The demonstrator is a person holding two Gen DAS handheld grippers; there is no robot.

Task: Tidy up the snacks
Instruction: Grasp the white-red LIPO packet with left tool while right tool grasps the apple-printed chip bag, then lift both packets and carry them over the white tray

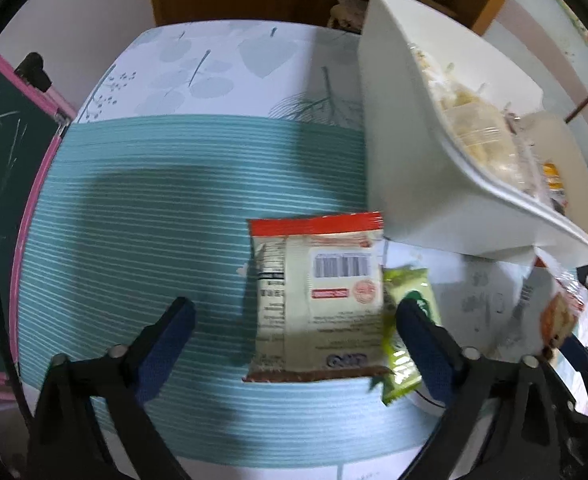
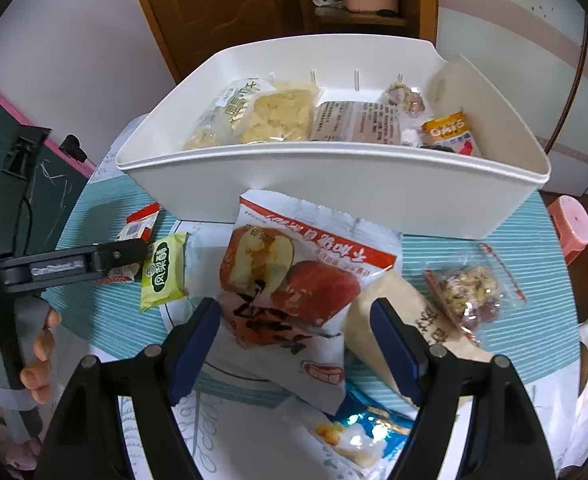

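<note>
Both jaws stand wide with nothing gripped. Those of the left gripper (image 1: 294,320) straddle a beige packet with a red top edge (image 1: 318,300) lying flat on the teal striped mat (image 1: 153,208), pads clear of it, and a small green packet (image 1: 406,336) lies against that packet's side, just in front of the white bin (image 2: 334,184). Those of the right gripper (image 2: 296,312) hang apart over a white bag printed with a red apple (image 2: 294,280), directly before the bin's near wall. A tan pouch (image 2: 398,304) and a clear bag of mixed nuts (image 2: 470,292) lie beside the apple bag, and a blue-and-white wrapper (image 2: 366,432) lies nearer the camera. Several packets already sit inside the bin. A hand (image 2: 33,356) holds the left gripper's handle.
</note>
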